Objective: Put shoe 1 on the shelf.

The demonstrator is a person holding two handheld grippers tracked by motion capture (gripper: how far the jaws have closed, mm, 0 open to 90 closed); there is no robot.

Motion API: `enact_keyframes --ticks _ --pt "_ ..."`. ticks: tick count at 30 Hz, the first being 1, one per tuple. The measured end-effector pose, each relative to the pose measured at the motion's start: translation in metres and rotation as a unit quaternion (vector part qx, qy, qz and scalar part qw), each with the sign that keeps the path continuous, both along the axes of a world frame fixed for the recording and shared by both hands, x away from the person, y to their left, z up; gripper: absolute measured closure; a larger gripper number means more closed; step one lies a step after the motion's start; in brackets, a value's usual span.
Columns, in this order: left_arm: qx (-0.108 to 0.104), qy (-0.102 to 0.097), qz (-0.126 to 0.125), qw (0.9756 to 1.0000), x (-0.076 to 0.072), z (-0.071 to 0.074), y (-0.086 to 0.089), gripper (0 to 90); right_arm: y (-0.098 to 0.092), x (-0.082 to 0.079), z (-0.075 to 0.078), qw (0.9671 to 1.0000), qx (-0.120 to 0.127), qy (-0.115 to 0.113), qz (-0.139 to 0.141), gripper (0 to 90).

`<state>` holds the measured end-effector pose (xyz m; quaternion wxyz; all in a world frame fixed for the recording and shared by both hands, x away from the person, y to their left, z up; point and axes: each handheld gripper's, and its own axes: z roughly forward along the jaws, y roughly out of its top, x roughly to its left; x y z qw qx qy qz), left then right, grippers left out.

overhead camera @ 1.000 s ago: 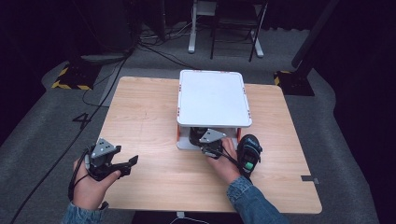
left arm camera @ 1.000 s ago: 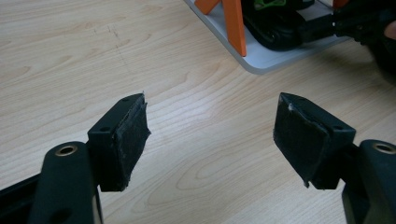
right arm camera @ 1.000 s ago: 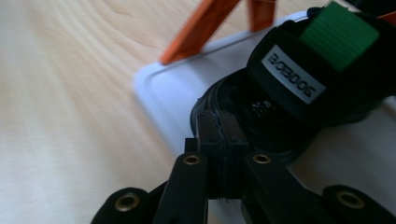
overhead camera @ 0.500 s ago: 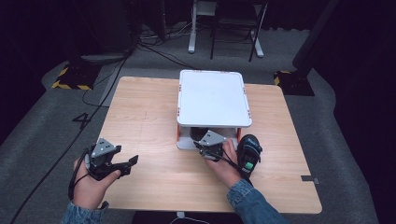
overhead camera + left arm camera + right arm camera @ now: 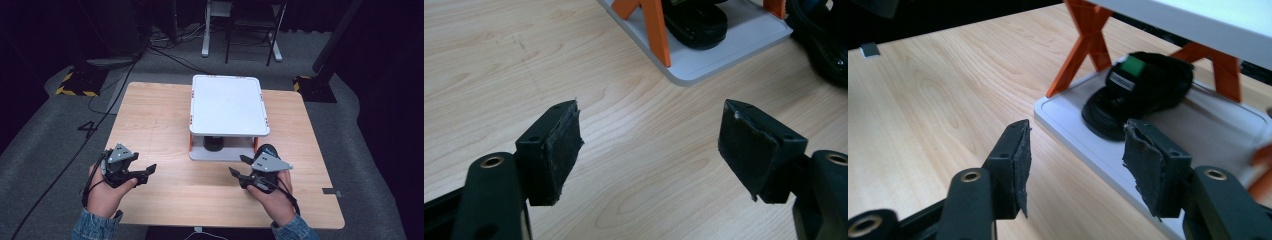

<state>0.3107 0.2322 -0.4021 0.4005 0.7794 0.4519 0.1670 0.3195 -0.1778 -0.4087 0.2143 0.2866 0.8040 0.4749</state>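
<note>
The right gripper [image 5: 240, 166], its jaws just spreading and empty, faces the black device [image 5: 1140, 92] on the rack's [image 5: 227, 105] lower shelf, orange legs [image 5: 1083, 47] flanking it; the left gripper [image 5: 145, 172] has its jaws spread near the desk's [image 5: 150, 125] front edge.

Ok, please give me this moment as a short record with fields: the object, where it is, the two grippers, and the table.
object: black device with a green label
place: on the lower tray of the white two-level shelf, between its orange supports
right gripper: jaws just opening, nothing between them, in front of the shelf
left gripper: open, empty, over bare wood
table: light wood; the shelf stands toward its far edge
</note>
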Motion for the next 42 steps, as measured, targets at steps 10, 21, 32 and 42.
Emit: enact_keyframes --ticks 10,21,32,42 --pt "0.001 0.003 -0.014 0.9999 0.007 0.000 -0.006 23.9 -0.047 -0.020 0.005 0.9955 0.001 0.032 -0.089 23.9" --pt "0.006 0.006 -0.021 0.9997 0.011 -0.001 -0.012 23.9 -0.070 -0.021 -0.014 0.9835 -0.016 0.081 -0.161 16.0" --pt "0.009 0.005 -0.020 0.9997 0.010 -0.002 -0.012 23.9 -0.064 -0.005 -0.044 0.9755 -0.016 0.119 -0.184 16.3" --pt "0.009 0.006 -0.018 0.9998 0.009 -0.002 -0.012 23.9 -0.080 -0.002 -0.044 0.9700 0.010 0.168 -0.175 40.2"
